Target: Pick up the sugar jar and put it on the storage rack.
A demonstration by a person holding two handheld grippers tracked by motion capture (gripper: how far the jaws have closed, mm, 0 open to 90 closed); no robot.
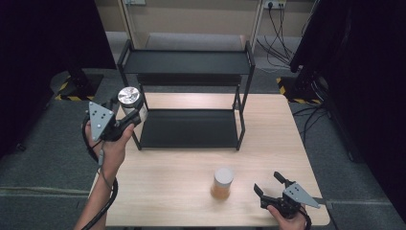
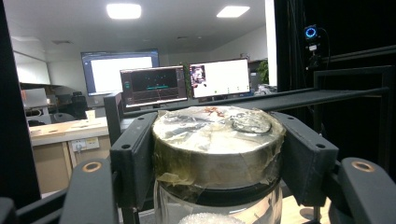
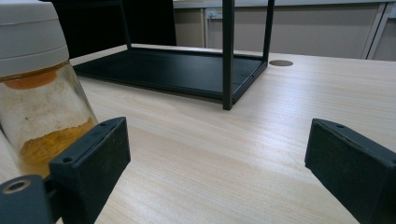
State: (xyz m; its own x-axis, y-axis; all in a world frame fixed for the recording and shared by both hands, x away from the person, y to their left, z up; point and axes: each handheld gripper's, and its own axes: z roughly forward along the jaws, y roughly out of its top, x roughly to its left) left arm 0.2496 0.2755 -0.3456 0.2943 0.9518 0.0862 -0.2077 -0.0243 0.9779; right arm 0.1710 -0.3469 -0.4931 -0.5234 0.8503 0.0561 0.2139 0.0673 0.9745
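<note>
Two jars: one in my grip, one waiting on the table.
Left gripper: jaws clamped on the silver-lidded jar, gripping just under the lid, held in the air at the left end of the black rack.
Right gripper: jaws spread wide and empty, low over the near right of the table, just right of the white-lidded jar with its orange powder.
Step, as I judge it: set my held jar on a rack shelf.
Doing it well: keep the jar upright, clear the rack's post, lower until it sits flat, then release.
Surface: pale wood grain, smooth.
Room: grey floor, dark curtains at both sides, monitors far off in the left gripper view.
</note>
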